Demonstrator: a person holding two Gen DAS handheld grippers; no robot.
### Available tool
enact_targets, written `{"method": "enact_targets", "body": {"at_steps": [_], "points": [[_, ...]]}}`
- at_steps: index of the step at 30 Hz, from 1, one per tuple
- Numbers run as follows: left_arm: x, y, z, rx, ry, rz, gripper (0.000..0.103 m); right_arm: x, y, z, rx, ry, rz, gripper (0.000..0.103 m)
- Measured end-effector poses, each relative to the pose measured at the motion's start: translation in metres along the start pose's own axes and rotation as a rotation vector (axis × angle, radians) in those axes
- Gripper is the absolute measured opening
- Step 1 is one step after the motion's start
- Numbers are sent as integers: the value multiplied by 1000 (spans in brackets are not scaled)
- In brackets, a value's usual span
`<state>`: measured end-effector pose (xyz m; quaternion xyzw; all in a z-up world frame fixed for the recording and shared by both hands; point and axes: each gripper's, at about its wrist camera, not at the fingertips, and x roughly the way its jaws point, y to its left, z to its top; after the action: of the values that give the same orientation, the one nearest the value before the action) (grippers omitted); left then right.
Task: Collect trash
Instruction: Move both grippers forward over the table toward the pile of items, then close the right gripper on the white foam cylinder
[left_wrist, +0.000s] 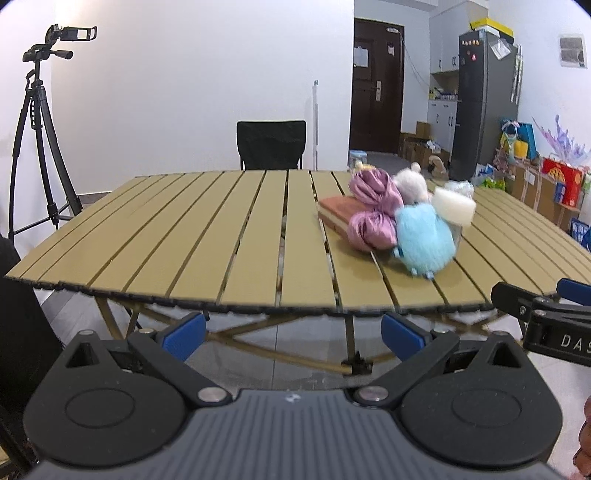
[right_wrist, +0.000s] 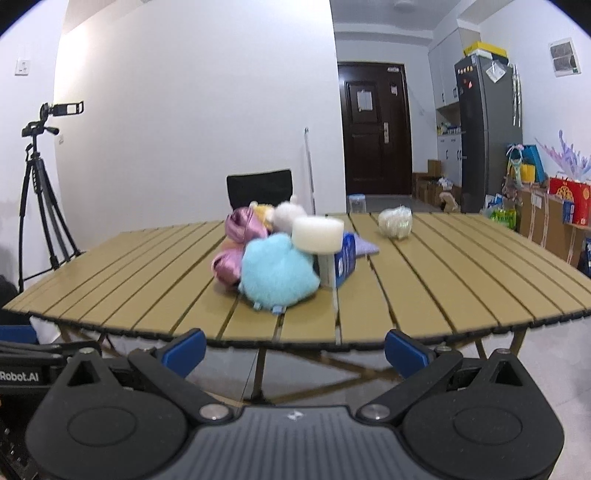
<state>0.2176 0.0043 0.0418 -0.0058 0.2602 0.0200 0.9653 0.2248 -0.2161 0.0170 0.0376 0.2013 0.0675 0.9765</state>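
Both tongs stand wide and empty, short of the near table (right_wrist: 461, 280) edge: left gripper (left_wrist: 293, 334), right gripper (right_wrist: 295, 349). Left to right in the pile: pink satin bundle (right_wrist: 227, 267), blue plush (right_wrist: 275, 273), white foam puck (right_wrist: 317, 234) on a blue carton (right_wrist: 345, 260). Far right, apart, sits a crumpled clear wrapper (right_wrist: 395, 221), probably trash: light, crackly, easily pinched at a fold. The plush crowds the carton.

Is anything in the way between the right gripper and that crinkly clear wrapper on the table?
Nothing visible blocks it. The right gripper is open, off the table's near edge, and bare slats run to the wrapper near the far edge. The toy pile and the carton sit left of that line.
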Motion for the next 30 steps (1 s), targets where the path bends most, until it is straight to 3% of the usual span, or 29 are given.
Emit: {"method": "enact_targets", "body": {"at_steps": [13,23,30], "points": [[48,-5,44,-34,-32,-2,103,55,-10,39,22,-141,-17,103],[86,-11,71,-47,-45,8,103,116,-18,58,36,-141,-18,93],[95,-13,79,-67,-46,-4,103,153,-32,62,104,-93,-29,62]]}}
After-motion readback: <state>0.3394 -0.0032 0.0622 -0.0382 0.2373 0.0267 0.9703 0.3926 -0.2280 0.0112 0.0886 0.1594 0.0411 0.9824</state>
